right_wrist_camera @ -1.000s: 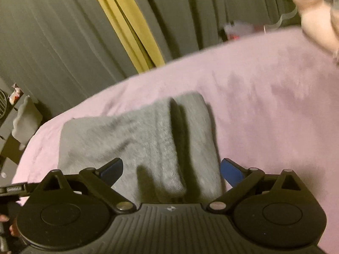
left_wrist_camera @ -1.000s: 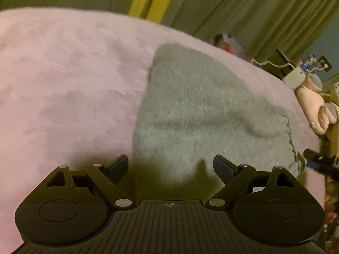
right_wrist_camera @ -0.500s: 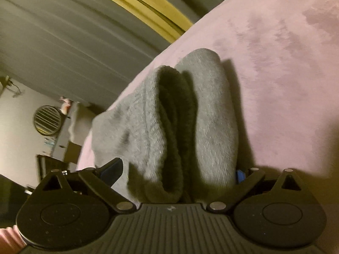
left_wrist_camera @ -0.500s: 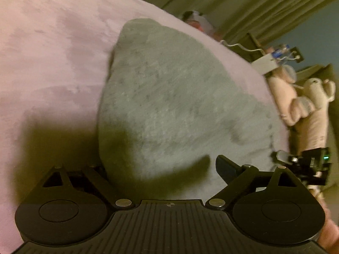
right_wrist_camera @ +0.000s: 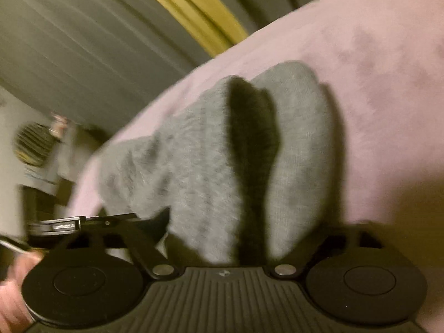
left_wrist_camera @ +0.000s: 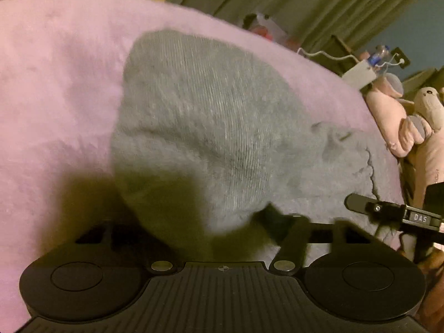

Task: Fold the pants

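Grey knit pants point(left_wrist_camera: 211, 127) lie folded on a pink fleece blanket point(left_wrist_camera: 55, 88). My left gripper point(left_wrist_camera: 205, 227) is shut on the near left end of the pants, and the cloth bulges up between its jaws. My right gripper point(right_wrist_camera: 241, 238) is shut on the other end of the pants point(right_wrist_camera: 199, 161), where the doubled layers stand up with a dark fold gap between them. The right gripper point(left_wrist_camera: 388, 211) shows at the right edge of the left wrist view, and the left gripper point(right_wrist_camera: 69, 224) at the left edge of the right wrist view.
Green curtains with a yellow strip point(right_wrist_camera: 194, 5) hang behind the bed. Pink plush toys point(left_wrist_camera: 410, 122) and a white box with cables point(left_wrist_camera: 360, 75) sit beyond the bed's right edge. A round fan point(right_wrist_camera: 33, 144) stands at the left.
Both grippers moved in from open above the pants, slid their jaws around the two ends and closed on the cloth. The cloth is now bunched and raised.
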`<state>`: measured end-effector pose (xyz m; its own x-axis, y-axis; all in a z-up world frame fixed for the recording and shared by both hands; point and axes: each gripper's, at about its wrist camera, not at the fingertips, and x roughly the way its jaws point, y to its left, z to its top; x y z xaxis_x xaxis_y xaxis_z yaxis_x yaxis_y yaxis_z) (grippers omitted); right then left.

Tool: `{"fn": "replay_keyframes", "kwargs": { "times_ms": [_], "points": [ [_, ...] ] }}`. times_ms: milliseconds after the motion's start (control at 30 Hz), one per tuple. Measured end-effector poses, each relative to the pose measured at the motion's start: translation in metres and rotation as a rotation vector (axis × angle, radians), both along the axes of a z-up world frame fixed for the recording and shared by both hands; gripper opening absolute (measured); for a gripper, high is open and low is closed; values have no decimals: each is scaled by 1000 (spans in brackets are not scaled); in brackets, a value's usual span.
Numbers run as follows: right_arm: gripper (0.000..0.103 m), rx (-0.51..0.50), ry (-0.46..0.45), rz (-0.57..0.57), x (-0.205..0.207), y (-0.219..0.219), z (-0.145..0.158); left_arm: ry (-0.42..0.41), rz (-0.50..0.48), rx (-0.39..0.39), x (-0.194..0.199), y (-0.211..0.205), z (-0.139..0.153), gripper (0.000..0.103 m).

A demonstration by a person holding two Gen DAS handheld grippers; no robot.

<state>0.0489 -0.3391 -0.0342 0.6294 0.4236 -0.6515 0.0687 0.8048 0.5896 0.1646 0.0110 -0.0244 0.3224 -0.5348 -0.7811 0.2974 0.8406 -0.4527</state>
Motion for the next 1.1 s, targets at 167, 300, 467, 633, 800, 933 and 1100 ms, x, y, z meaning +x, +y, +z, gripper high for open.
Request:
{"fn": "replay_keyframes", "kwargs": {
  "times_ms": [167,300,467,633,800,933,1100],
  "points": [
    [59,17,-117,12,-7,15,37,-56,18,-39,-8,2,28,33],
    [58,29,-211,33,1,27,72,-143,21,-56,-7,-12,64,32],
    [60,21,-258,17,22,26,99,-178,102,-76,11,-2,87,39],
    [89,25,-84,-210,48,-16,80,-108,306,87,34,14,69,71],
    [96,-261,-161,-131,14,6,81,-166,216,118,-9,20,55,86],
    [99,-462,-87,-91,7,30,55,-150,160,256,-33,10,20,94],
    [99,-495,-15,-198,5,43,44,-228,186,335,-39,-1,18,101]
  ]
}}
